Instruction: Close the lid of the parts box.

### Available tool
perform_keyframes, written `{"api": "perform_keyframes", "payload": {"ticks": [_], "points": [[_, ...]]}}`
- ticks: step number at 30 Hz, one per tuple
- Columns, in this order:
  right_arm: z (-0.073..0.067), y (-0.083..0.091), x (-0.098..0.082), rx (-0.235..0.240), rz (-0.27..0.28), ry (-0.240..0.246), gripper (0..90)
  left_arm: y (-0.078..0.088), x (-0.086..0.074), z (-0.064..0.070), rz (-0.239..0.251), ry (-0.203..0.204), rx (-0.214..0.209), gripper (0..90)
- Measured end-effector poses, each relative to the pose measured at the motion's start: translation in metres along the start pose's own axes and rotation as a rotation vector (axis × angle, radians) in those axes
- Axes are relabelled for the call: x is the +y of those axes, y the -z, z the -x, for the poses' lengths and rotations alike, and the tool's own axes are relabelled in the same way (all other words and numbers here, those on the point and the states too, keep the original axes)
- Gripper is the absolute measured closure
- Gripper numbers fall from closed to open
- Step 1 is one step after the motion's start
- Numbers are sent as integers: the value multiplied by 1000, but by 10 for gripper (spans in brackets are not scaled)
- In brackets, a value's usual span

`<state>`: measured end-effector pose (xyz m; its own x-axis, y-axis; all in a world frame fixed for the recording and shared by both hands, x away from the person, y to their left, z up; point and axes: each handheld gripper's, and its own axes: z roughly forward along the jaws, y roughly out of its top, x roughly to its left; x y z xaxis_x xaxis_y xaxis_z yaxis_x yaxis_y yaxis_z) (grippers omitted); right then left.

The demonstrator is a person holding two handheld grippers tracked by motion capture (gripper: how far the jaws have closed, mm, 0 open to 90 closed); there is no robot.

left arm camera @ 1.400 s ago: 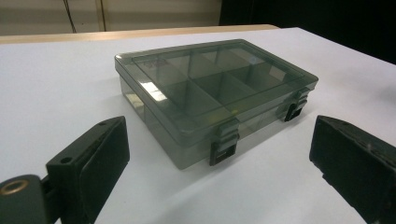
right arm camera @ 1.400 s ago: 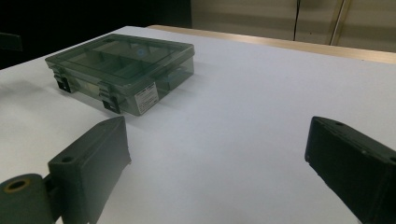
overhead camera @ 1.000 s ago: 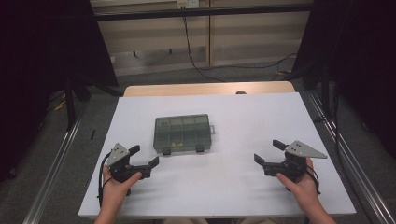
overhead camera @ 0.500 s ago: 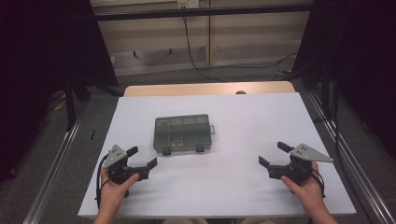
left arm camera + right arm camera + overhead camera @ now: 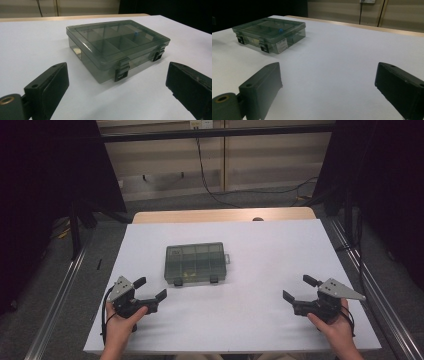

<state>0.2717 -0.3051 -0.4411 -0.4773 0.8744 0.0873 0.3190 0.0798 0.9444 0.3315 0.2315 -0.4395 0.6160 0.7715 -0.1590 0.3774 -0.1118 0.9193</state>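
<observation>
White bench [image 5: 260, 245] gives little grip, so with both tools gaping empty, your left tool [image 5: 148, 290] could shove the latched organizer box [image 5: 195, 264] away.

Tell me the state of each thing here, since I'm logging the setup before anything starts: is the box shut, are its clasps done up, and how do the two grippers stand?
Plastic box: lid down, flat on the white table.
Clasps: both snapped down over the front edge.
Left gripper: open, holding nothing, short of the box.
Right gripper: open, holding nothing, far from the box.
</observation>
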Motion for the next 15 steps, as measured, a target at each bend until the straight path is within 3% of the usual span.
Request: {"api": "perform_keyframes", "payload": {"ticks": [15], "points": [[2, 1, -3, -7, -5, -8, 62, 1, -4, -2, -2, 7, 10, 47]]}}
